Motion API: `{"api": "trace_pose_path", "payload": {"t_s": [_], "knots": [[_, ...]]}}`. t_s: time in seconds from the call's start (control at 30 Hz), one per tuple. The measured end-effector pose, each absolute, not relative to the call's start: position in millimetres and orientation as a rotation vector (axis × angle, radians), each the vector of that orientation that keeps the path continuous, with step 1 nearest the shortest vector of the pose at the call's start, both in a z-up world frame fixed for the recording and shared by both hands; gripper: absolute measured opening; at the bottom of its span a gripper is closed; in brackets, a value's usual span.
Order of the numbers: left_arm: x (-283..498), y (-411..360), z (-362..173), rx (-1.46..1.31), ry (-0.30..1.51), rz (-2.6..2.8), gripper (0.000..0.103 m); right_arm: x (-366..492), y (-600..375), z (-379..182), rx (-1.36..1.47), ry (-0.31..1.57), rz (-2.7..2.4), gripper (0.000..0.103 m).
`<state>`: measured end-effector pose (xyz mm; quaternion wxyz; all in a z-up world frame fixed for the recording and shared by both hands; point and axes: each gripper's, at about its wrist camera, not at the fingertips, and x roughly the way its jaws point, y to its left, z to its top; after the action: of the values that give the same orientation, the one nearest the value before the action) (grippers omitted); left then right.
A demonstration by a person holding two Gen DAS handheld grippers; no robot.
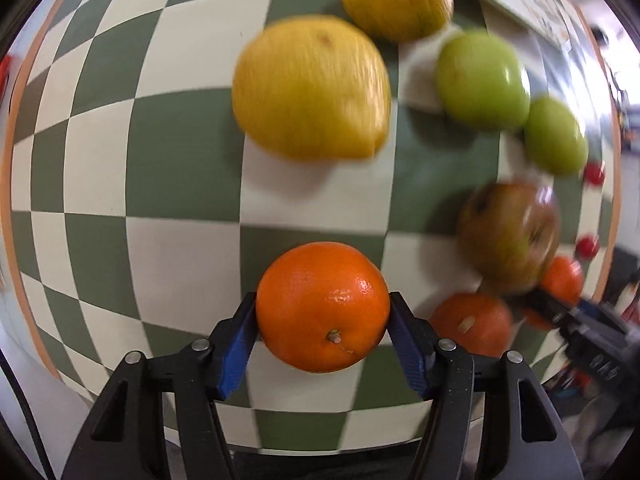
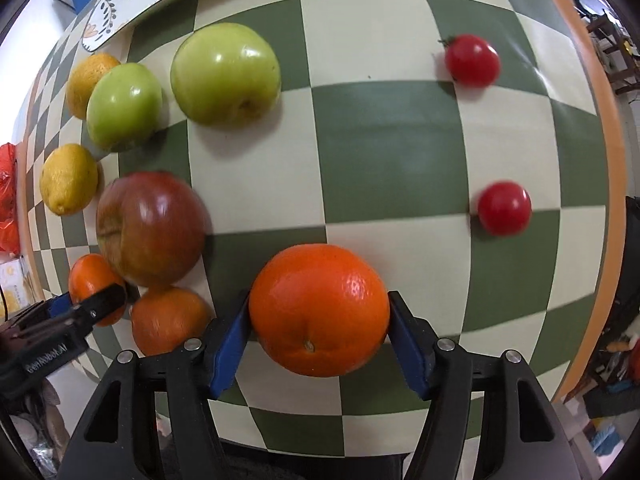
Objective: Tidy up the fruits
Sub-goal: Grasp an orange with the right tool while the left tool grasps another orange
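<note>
Left gripper [image 1: 322, 312] jaws pinch an orange [image 1: 322, 307]; right gripper [image 2: 319, 314] jaws pinch another orange [image 2: 319, 310], both at the desk's [image 2: 392, 140] near edge. Probably bound for the loose orange [image 2: 170, 318] group; like fruits sit paired.

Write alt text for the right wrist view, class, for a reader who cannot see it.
The right gripper clamps an orange over a green-and-cream checkered table. Two green apples, a reddish apple, lemons and oranges cluster left; two red tomatoes sit right.
</note>
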<state>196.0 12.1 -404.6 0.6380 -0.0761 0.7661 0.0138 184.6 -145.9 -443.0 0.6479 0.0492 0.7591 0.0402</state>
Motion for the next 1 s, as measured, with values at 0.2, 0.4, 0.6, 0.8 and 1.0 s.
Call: {"api": "trace_pose_path", "payload": {"t_s": [0.2, 0.4, 0.6, 0.8, 1.0], "knots": [[193.3, -9.6, -411.8, -0.096, 1.705, -0.008, 0.061, 172.7, -145.9, -441.9, 0.148, 1.701, 0.044, 0.068], [199.5, -5.8, -413.2, -0.061, 1.696, -0.018, 0.061, 166.8, -149.9, -450.9, 0.131, 1.722, 0.042, 0.068], [204.9, -11.8, -407.8, -0.039, 1.694, 0.014, 0.061, 151.1, -143.1, -446.9, 0.093, 1.718, 0.069, 0.065], [202.9, -14.5, -404.2, -0.028, 1.681, 0.031, 0.06, 169.5, -150.9, -428.4, 0.105, 1.719, 0.104, 0.065], [200.5, -12.5, -402.9, -0.045, 1.685, 0.042, 0.06, 175.3, -175.8, -438.3, 0.149, 1.759, 0.123, 0.07]]}}
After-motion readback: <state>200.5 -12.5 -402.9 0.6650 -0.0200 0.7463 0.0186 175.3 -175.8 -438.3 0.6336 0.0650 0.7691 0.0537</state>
